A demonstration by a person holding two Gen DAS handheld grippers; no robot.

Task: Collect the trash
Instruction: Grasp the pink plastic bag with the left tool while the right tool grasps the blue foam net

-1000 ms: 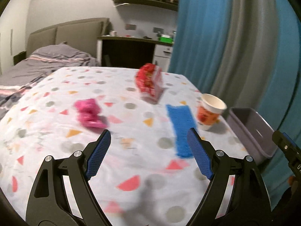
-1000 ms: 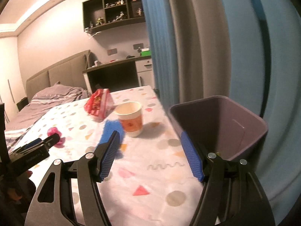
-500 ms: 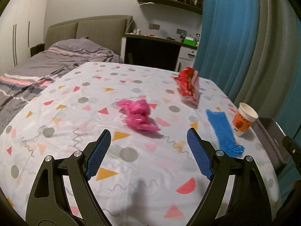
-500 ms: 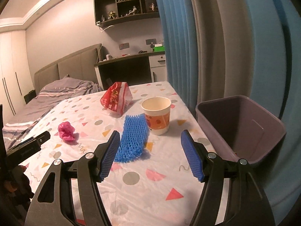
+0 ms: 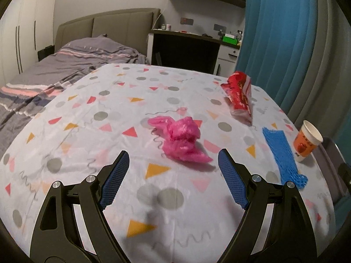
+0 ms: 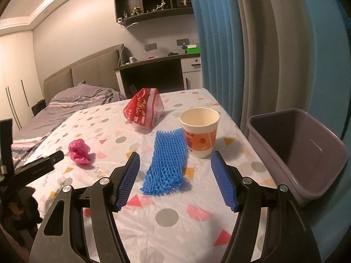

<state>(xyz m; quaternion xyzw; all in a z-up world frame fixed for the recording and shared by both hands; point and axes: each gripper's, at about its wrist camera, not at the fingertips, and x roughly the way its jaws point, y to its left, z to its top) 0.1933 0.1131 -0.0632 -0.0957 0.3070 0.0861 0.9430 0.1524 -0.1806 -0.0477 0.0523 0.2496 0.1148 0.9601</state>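
On the patterned tablecloth [image 5: 87, 109] lie a crumpled pink plastic bag [image 5: 182, 140], a red snack bag [image 5: 239, 96], a blue foam net [image 5: 283, 155] and a paper cup [image 5: 307, 141]. My left gripper [image 5: 173, 175] is open and empty, just short of the pink bag. My right gripper [image 6: 175, 175] is open and empty, just short of the blue net [image 6: 169, 162], with the cup [image 6: 200, 131] beyond it. The pink bag [image 6: 79, 151] and the snack bag [image 6: 143, 109] also show in the right wrist view. A purple bin [image 6: 307, 153] stands at the table's right edge.
A bed with grey bedding [image 5: 72, 63] lies left of the table. A desk [image 5: 190, 48] stands behind it. Blue and grey curtains [image 6: 252, 54] hang on the right, close behind the bin. The left gripper's finger [image 6: 43, 164] reaches into the right wrist view.
My left gripper has swung left, from the blue net toward the pink bag, which now lies between its fingers' line. My right gripper has swung left from the bin toward the blue net.
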